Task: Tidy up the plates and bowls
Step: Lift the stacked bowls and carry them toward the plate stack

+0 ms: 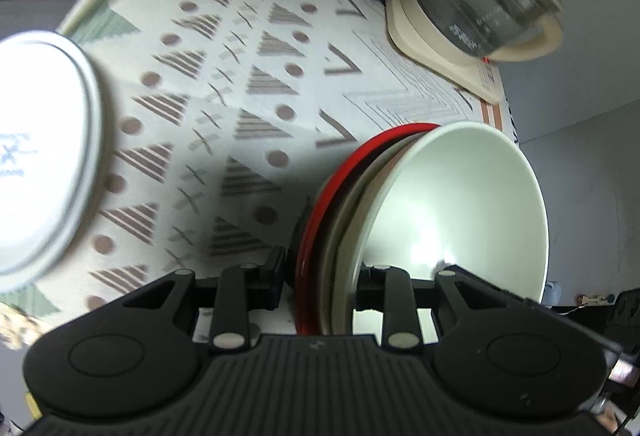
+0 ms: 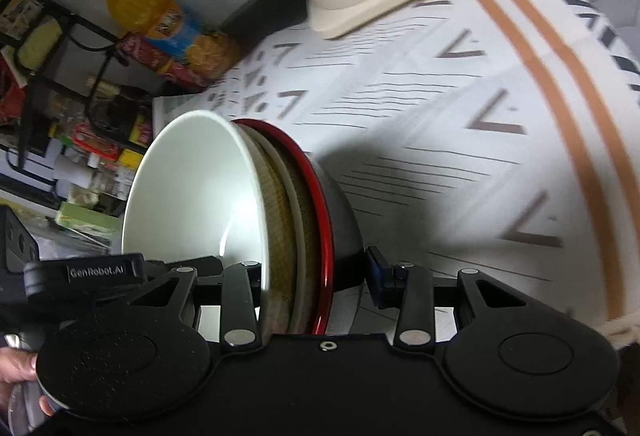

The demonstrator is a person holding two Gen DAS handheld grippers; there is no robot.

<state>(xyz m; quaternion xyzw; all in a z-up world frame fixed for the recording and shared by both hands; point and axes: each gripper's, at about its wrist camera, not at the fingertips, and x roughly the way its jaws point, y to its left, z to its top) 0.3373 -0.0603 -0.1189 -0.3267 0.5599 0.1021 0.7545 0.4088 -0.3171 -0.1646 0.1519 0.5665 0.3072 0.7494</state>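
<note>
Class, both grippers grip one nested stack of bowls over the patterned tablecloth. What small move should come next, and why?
Probably carry the stack a little toward the white plate at the cloth's edge. The left gripper and right gripper each clamp its rims, red bowl outermost, white bowl innermost; the stack looks lifted and tilted, so keep both moving together.

Bright overhead light, glare in white bowl, hard shadows on tablecloth, motion blur, maybe worse w/ fisheye-bent edges.
</note>
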